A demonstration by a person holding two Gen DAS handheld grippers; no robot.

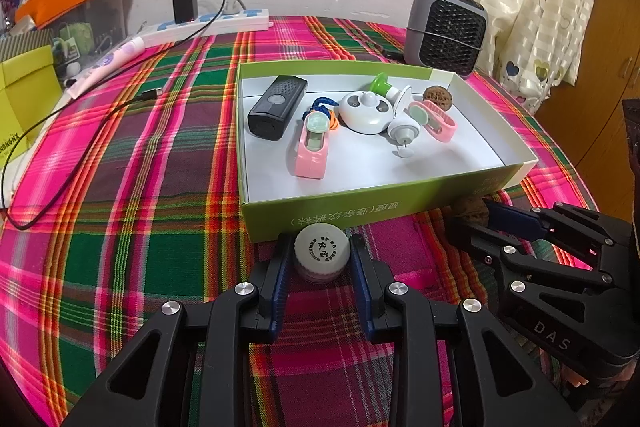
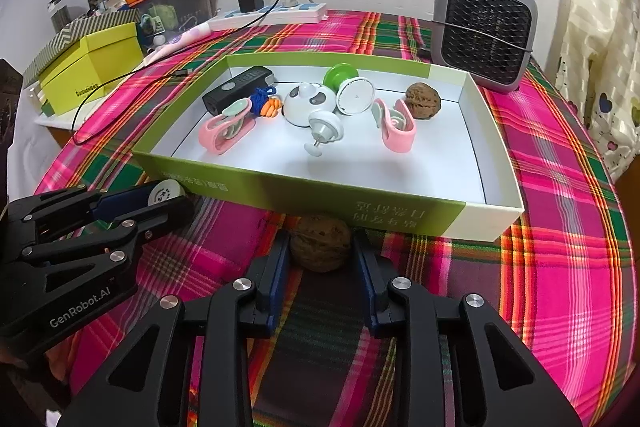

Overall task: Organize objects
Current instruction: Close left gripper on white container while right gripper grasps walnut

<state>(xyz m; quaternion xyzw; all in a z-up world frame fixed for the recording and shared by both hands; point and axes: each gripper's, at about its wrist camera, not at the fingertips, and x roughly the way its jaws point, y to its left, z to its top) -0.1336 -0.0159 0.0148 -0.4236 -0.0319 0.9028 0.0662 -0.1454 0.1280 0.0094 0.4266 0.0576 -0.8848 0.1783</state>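
Jaws clenched: our left gripper (image 1: 322, 259) grasps a small white-capped round jar (image 1: 321, 253), our right gripper (image 2: 320, 247) a brown wrinkled walnut (image 2: 320, 242). Both sit on the plaid cloth (image 1: 160, 187) just before the green-walled shallow cardboard box (image 1: 320, 211).

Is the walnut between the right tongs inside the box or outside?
Outside. The walnut lies on the cloth, before the box wall.

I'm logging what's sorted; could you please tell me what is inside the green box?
Inside the green box: a black device, two pink clips, a panda gadget, a walnut, a green-and-white piece. The cord bundle is partly covered.
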